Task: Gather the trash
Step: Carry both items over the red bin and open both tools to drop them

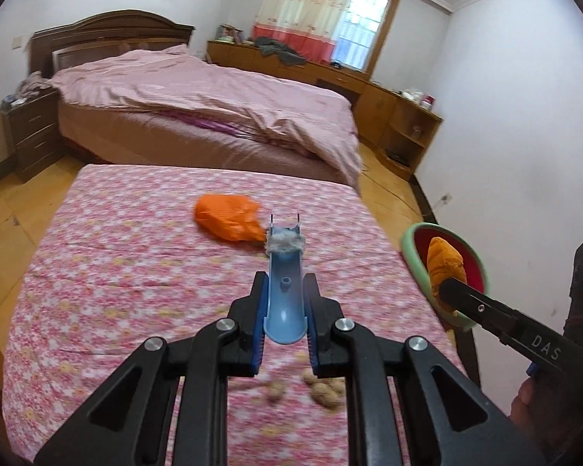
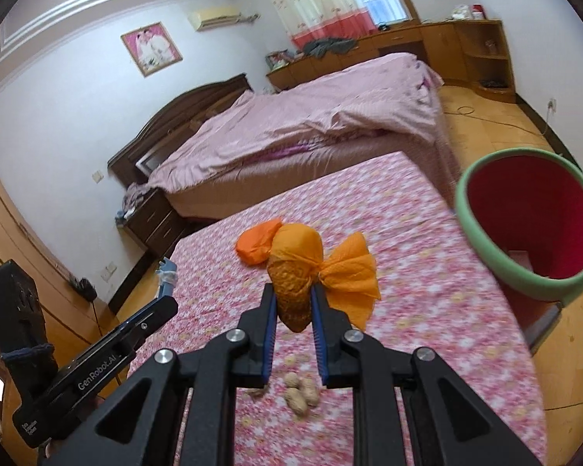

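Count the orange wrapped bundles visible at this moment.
2. One orange bundle is clamped in the right claw, above the floral cloth. The other orange bundle lies on that cloth farther back. More may sit hidden inside the bin.
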Action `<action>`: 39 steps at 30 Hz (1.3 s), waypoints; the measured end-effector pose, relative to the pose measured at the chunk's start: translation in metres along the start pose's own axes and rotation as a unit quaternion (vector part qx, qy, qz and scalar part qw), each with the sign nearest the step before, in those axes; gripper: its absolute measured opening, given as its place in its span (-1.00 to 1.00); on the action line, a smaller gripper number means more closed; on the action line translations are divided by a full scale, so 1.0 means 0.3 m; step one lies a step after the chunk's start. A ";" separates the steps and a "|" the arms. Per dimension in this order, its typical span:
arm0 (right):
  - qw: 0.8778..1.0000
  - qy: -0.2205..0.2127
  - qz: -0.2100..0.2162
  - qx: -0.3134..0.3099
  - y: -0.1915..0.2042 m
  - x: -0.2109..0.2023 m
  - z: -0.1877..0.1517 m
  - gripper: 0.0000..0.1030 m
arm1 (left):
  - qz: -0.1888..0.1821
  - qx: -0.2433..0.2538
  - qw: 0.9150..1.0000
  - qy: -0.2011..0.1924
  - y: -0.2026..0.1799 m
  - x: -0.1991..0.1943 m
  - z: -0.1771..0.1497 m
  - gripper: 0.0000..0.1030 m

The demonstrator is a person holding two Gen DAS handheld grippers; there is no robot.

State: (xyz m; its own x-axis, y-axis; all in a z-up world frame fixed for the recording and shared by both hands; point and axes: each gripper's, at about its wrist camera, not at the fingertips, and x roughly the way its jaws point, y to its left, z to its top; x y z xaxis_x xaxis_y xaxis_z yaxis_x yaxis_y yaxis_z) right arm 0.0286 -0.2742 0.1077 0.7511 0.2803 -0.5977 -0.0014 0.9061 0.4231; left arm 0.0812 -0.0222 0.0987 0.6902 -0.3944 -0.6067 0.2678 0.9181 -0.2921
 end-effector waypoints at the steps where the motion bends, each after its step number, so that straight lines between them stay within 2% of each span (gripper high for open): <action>1: 1.000 -0.005 -0.002 0.005 -0.016 -0.018 0.001 -0.63 | -0.005 0.003 1.000 0.002 -0.016 0.002 0.002 -0.68; 12: 0.997 -0.046 -0.027 0.051 -0.226 -0.148 0.036 -0.63 | -0.055 0.046 0.997 0.036 -0.246 0.096 0.048 -0.68; 21: 0.992 -0.068 -0.051 0.089 -0.425 -0.196 0.094 -0.63 | -0.091 0.098 0.988 0.077 -0.483 0.283 0.081 -0.68; 30: 0.987 -0.073 -0.079 0.123 -0.644 -0.172 0.138 -0.63 | -0.109 0.148 0.976 0.115 -0.688 0.522 0.069 -0.68; 39: 0.985 -0.040 -0.080 0.147 -0.806 -0.073 0.164 -0.60 | -0.113 0.161 0.970 0.142 -0.785 0.686 0.054 -0.68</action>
State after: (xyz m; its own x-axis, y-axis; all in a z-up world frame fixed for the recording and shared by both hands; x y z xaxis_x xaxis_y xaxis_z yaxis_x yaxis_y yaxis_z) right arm 0.0450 -0.5149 0.0519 0.7754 0.1052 -0.6226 0.3040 0.8021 0.5141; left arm 0.1711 -0.3190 0.0546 0.3879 -0.5403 -0.7467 0.6183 0.7534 -0.2239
